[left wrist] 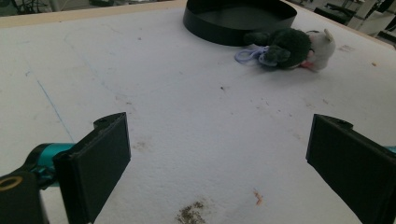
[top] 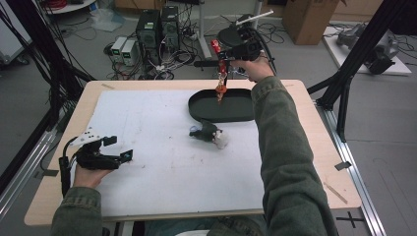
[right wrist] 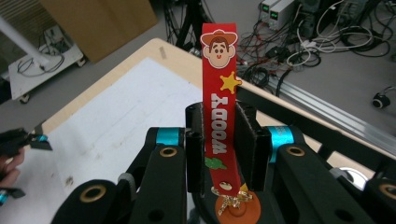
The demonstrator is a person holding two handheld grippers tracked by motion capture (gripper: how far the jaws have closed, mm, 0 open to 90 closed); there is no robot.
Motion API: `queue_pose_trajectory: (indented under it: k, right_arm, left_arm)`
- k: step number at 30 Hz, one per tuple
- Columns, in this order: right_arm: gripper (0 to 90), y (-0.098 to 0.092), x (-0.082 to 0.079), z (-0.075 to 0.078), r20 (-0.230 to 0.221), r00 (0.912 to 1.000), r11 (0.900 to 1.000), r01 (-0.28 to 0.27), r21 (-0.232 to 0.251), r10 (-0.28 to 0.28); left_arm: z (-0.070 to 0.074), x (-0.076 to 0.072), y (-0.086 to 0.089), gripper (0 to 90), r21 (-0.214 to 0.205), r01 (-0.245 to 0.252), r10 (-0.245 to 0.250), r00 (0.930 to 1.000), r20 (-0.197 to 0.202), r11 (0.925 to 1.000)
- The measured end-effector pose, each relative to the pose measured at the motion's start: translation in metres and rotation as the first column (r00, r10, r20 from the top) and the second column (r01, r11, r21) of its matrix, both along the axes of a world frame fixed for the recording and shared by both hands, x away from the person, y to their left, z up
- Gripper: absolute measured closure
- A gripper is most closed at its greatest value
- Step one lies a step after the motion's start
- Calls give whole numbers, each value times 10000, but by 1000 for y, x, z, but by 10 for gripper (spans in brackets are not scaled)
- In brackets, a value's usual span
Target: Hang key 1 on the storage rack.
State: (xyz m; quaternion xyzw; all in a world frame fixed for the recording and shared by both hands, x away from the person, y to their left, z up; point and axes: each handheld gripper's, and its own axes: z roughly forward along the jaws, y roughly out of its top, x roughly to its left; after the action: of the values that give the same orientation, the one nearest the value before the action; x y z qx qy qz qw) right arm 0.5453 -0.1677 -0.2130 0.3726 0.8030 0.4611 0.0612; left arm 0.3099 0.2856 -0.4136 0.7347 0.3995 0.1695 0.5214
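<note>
Clamping a red strap [right wrist: 219,126], the right gripper [top: 222,58] hovers above the tray [top: 196,105] (white-covered table [top: 147,162]).

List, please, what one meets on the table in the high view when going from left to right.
left gripper → plush toy → red strap hanging from the right gripper over the black tray.

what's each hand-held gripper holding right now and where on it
The right hand-held gripper is shut on the red strap keychain, pinching the strap's lower middle. The left hand-held gripper is open, holding nothing.
</note>
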Motion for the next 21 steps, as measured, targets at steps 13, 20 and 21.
queue_pose_trajectory:
  k: [13, 20, 21]
  right_arm:
    - [748, 17, 24, -10, 404, 9961, 9956, 798, -492, -779]
    - [747, 17, 31, -16, 295, 9926, 9930, 1178, -104, -1175]
    - [748, 18, 32, -16, 361, 9925, 9930, 1176, -105, -1171]
  left_arm:
    - [0, -1, 0, 69, 178, 1, -2, 10000, 19, 9998]
    - [2, -3, 0, 69, 117, -89, 86, 9997, 245, 9999]
    - [2, -2, 0, 69, 126, -62, 59, 9997, 225, 9999]
